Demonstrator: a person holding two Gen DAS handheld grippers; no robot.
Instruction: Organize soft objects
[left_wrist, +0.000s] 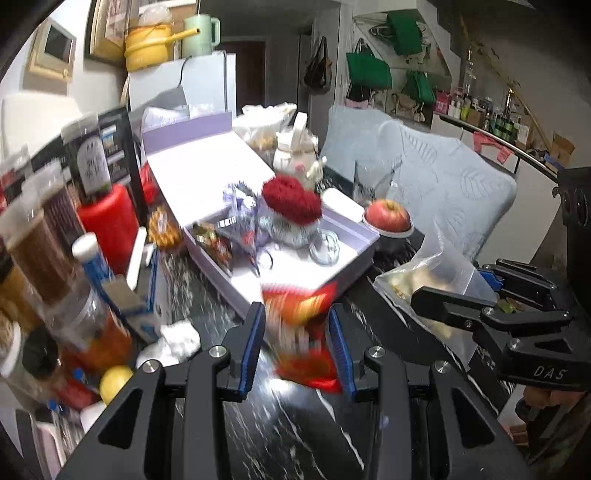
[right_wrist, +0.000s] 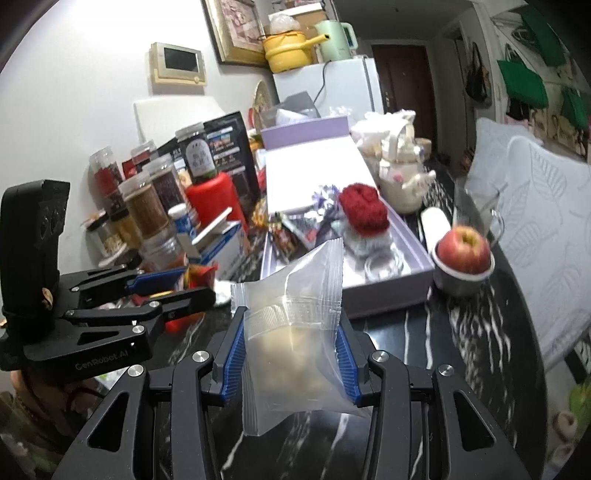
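the left tool (left_wrist: 297, 341) is clamped on a red and orange snack packet (left_wrist: 303, 332), its blue pads (left_wrist: 251, 343) pressing the blurred wrapper from both sides above the dark marbled bench (left_wrist: 295, 435). the right tool (right_wrist: 291, 350) grips a clear plastic pouch (right_wrist: 291, 321) with pale pieces inside, pinched between its blue pads (right_wrist: 232, 354), the pouch standing up with its sealed top edge highest. in the right wrist view the left tool shows at the left edge, with the red packet just visible at its tips; in the left wrist view the right tool shows at the right edge, the clear pouch ahead of it. just beyond both tools lies an open lavender box (right_wrist: 388, 295) on the bench, holding a red knitted item (right_wrist: 364, 210), some shiny foil wrappers (right_wrist: 325, 206) and a clear round thing that is hard to make out. a red apple (right_wrist: 463, 249) sits in a small metal cup (right_wrist: 456, 280) just right of the box. jars and a red canister (right_wrist: 212, 197) crowd the bench to the left of the box.
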